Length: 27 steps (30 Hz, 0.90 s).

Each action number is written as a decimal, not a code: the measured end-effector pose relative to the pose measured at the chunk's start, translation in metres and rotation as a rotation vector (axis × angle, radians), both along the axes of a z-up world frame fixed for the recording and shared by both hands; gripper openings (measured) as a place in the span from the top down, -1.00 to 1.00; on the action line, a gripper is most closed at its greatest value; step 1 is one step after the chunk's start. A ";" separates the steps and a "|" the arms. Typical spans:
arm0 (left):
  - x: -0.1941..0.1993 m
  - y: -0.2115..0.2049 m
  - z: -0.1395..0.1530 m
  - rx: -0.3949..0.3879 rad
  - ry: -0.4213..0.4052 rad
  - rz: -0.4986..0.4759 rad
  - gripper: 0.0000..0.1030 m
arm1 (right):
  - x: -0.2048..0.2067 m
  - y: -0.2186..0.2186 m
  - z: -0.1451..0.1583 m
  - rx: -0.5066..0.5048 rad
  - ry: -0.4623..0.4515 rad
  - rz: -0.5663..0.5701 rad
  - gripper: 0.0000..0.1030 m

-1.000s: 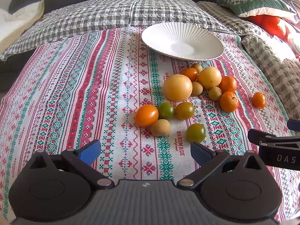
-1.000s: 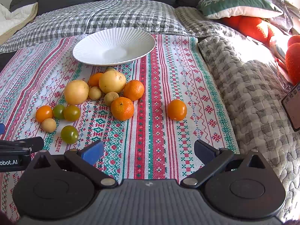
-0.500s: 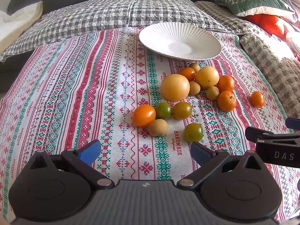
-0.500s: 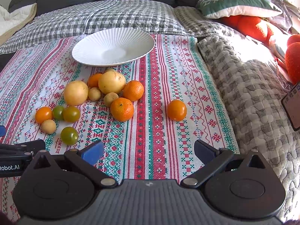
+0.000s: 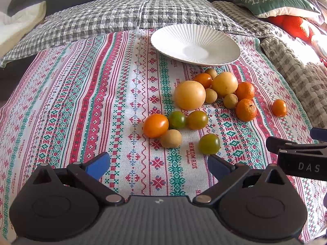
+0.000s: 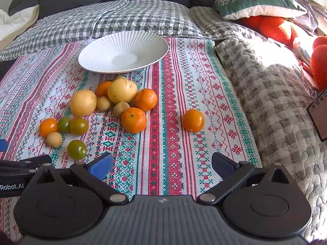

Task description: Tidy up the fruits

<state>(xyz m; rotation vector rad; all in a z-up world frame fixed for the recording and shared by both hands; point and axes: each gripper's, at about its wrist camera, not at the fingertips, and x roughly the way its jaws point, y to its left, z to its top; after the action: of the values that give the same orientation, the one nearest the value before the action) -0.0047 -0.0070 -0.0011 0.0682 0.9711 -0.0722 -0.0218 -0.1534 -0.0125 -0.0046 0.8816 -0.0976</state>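
Your left hand-held gripper (image 5: 157,164) and your right hand-held gripper (image 6: 162,164) are both spread wide and hold nothing. One small brown fruit (image 6: 120,77) is half hidden behind the two big yellow fruits (image 6: 122,91). The fruits lie on the striped cloth (image 6: 173,143) near the white plate (image 6: 98,61): five orange ones, three green tomatoes (image 6: 76,149), four small brown ones.

white ribbed plate (image 5: 163,40), orange–green–yellow fruits (image 5: 190,98), red/grn striped cloth (image 5: 81,94)
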 end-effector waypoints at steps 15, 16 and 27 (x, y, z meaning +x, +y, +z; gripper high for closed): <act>0.000 -0.001 0.001 0.001 -0.002 -0.001 -0.94 | 0.000 0.001 -0.001 0.004 0.004 -0.004 -0.99; 0.000 -0.002 0.001 0.001 -0.002 -0.002 -0.94 | 0.000 0.001 -0.001 0.004 0.004 -0.003 -0.99; -0.001 -0.002 0.002 0.001 -0.003 -0.004 -0.94 | 0.000 0.000 -0.001 0.002 0.003 -0.002 -0.99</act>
<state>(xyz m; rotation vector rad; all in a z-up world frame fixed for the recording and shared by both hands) -0.0055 -0.0092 0.0005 0.0712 0.9681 -0.0752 -0.0220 -0.1531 -0.0132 -0.0018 0.8845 -0.0986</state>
